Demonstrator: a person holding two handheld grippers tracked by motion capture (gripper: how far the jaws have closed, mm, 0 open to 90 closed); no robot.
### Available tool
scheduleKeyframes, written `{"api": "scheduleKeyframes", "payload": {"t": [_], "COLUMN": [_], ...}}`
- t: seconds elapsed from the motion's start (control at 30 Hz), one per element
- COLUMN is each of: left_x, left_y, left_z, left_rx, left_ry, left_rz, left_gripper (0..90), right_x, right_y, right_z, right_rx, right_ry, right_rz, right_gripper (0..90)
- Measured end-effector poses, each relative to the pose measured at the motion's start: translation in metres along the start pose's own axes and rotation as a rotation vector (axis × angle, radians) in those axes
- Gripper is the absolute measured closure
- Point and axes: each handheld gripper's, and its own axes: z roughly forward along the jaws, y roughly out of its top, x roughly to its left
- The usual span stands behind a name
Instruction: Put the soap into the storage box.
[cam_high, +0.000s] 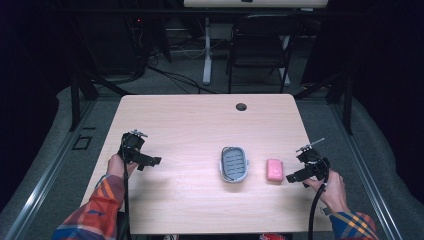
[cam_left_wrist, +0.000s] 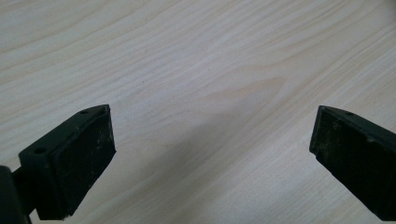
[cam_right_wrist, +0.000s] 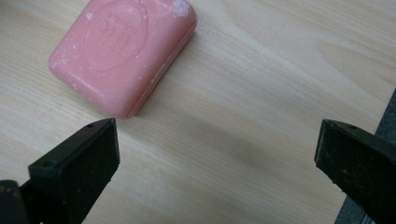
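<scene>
Beside the ribbed grey dish (cam_high: 234, 164) lies a rounded pink soap bar (cam_high: 275, 169).

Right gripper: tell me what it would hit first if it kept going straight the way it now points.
Most likely the pink soap bar. The right gripper, jaws open and empty, points toward it across the bare table. The soap lies off toward the left jaw in the right gripper view, so that jaw might clip its near corner rather than straddle it.
</scene>
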Motion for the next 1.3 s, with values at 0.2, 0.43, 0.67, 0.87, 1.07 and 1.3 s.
{"api": "scheduleKeyframes", "payload": {"t": [0.2, 0.43, 0.67, 0.87, 1.07, 1.3], "left_x": [0.000, -0.001, 0.000, -0.001, -0.001, -0.001], "left_y": [-0.001, 0.000, 0.000, 0.000, 0.001, 0.001], "left_z": [-0.001, -0.001, -0.001, -0.001, -0.001, -0.001], "left_rx": [-0.003, -0.006, -0.007, -0.010, -0.008, -0.010], "left_ry": [-0.004, -0.001, 0.002, 0.005, 0.006, 0.006], "left_rz": [-0.013, -0.002, 0.000, -0.002, -0.002, -0.002], "left_gripper": [0.1, 0.1, 0.0, 0.0, 0.0, 0.0], "right_x": [0.001, 0.007, 0.011, 0.018, 0.027, 0.031], "right_y": [0.001, 0.003, 0.008, 0.013, 0.019, 0.024], "right_z": [0.001, -0.001, -0.002, -0.003, -0.003, 0.000], "right_rx": [0.010, -0.009, -0.002, -0.012, -0.008, 0.000], "right_ry": [0.013, 0.020, 0.033, 0.040, 0.045, 0.040], "right_rz": [-0.002, -0.004, -0.010, -0.011, -0.027, -0.037], "right_gripper": [0.0, 0.0, 0.0, 0.0, 0.0, 0.0]}}
